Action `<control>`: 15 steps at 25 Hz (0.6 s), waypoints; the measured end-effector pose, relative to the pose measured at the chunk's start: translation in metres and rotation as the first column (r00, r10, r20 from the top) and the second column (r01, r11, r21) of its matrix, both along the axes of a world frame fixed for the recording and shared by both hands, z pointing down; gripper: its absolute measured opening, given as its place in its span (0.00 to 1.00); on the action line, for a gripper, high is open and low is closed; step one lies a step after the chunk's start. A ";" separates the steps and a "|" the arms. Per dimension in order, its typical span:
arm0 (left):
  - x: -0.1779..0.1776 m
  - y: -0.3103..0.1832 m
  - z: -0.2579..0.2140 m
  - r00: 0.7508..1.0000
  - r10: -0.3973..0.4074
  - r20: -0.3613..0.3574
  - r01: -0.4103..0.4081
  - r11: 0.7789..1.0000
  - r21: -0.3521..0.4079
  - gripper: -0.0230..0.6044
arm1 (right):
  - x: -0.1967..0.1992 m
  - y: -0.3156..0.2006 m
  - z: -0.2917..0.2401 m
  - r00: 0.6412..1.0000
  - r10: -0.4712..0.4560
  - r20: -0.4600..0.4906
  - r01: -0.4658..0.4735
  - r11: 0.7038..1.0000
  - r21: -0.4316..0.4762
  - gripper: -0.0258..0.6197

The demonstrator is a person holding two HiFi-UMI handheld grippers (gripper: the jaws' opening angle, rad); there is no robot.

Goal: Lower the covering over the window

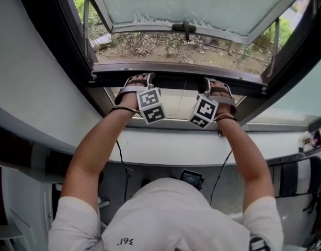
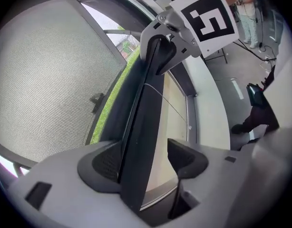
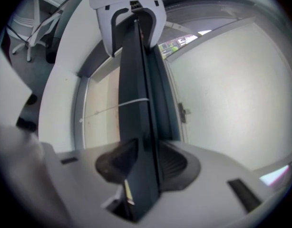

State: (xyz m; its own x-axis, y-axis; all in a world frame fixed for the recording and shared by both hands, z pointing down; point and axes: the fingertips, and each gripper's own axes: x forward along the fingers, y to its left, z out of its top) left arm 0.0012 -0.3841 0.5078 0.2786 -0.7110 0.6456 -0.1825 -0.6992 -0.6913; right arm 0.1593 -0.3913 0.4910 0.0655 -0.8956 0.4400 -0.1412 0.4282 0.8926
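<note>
A dark bar, the bottom rail of the window covering, runs across the window frame just above my hands. My left gripper reaches up to it on the left. In the left gripper view the bar stands between the jaws of the left gripper; it lies against one pad, and a gap shows before the other pad. My right gripper holds the bar further right. Seen from the right gripper, both pads press on the bar. Little of the covering itself shows.
The frosted window sash is swung outward, with its handle at the lower edge. Bushes and bare ground lie outside. A white sill curves below the frame. A thin white cord crosses the bar.
</note>
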 end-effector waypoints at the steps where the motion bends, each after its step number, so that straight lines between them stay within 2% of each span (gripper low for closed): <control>1: 0.000 0.000 0.000 1.000 0.004 -0.005 -0.004 1.000 -0.002 0.51 | 0.000 0.001 0.000 1.000 0.000 0.005 0.000 1.000 -0.004 0.28; 7: -0.003 0.001 -0.006 0.999 0.017 -0.043 -0.017 1.000 -0.002 0.51 | -0.002 0.001 -0.004 1.000 -0.010 0.022 0.011 1.000 -0.011 0.28; 15: -0.003 0.003 -0.006 0.998 0.033 -0.054 -0.034 0.999 -0.014 0.51 | -0.002 0.003 0.000 0.999 -0.030 0.019 0.031 0.999 -0.020 0.28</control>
